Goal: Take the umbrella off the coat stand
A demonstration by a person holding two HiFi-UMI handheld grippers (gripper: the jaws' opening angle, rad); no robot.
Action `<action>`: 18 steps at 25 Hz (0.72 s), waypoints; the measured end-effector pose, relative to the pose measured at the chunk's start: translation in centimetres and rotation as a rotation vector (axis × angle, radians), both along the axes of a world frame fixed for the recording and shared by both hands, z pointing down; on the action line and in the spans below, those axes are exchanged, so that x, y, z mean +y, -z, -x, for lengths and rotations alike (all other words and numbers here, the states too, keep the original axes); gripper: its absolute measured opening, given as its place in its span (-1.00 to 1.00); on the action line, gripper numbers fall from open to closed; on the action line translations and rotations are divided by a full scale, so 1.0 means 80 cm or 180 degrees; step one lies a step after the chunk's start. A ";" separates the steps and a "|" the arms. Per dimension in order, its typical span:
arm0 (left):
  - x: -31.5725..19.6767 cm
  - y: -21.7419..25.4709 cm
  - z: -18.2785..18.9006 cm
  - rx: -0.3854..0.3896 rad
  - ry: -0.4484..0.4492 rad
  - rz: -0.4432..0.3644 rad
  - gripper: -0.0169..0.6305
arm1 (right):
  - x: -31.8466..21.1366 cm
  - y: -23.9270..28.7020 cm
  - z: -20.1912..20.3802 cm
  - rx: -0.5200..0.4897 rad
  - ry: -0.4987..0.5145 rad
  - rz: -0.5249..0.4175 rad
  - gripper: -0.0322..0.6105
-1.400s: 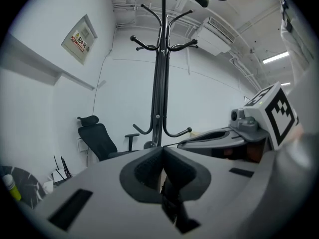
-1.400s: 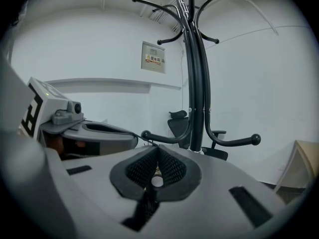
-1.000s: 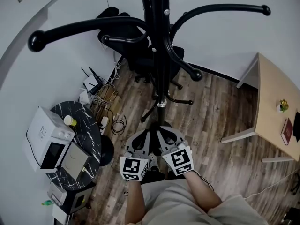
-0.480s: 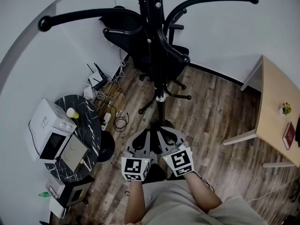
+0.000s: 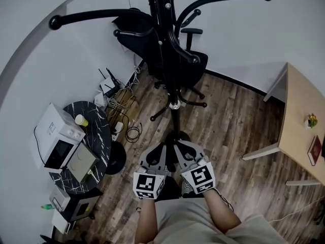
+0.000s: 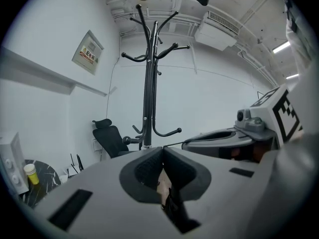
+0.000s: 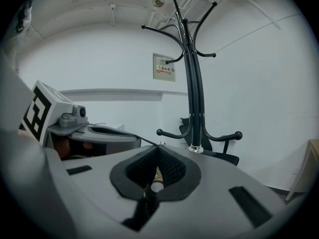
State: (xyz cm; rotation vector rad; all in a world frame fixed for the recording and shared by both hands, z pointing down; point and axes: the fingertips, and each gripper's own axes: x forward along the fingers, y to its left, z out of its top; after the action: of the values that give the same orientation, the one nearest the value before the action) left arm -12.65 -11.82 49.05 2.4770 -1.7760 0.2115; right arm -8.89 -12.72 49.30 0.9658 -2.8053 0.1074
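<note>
The black coat stand [image 5: 170,60] rises straight ahead, its curved arms ending in ball tips. I see no umbrella on it in any view. My left gripper [image 5: 159,148] and right gripper [image 5: 182,146] are held side by side low in the head view, just short of the stand's foot [image 5: 175,105], both shut with nothing in them. In the left gripper view the stand [image 6: 148,83] is beyond the closed left gripper [image 6: 162,151]. The right gripper view shows the stand [image 7: 194,93] above the closed right gripper [image 7: 158,147].
A black office chair [image 5: 190,65] stands behind the stand against the white wall. At left is a round dark marble table [image 5: 99,136] with a microwave [image 5: 56,146] and a cup [image 5: 80,120]; cables and a router [image 5: 112,85] lie on the floor. A wooden desk [image 5: 299,121] is at right.
Both grippers, still shut and side by side, have drifted slightly lower and to the right in the head view. The stand's arms now sit higher in the frame and more of the chair shows.
</note>
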 end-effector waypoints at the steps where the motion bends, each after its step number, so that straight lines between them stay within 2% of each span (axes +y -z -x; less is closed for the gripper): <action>1: 0.002 0.001 -0.002 -0.0006 0.0006 -0.0013 -0.88 | 0.002 0.001 -0.001 -0.0013 0.0009 -0.0011 -0.87; 11: 0.028 0.008 -0.019 0.0046 0.0162 -0.0020 -0.88 | 0.020 0.008 -0.007 -0.0153 0.0091 0.0028 -0.88; 18: 0.048 0.009 -0.011 0.0015 0.0327 0.0016 -0.88 | 0.039 0.012 -0.009 -0.0223 0.0173 0.0075 -0.88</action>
State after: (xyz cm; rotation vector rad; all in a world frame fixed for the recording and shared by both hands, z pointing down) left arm -11.74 -8.02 48.34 2.3726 -1.8921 0.2023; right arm -8.14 -9.58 48.36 0.8968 -2.8847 0.1699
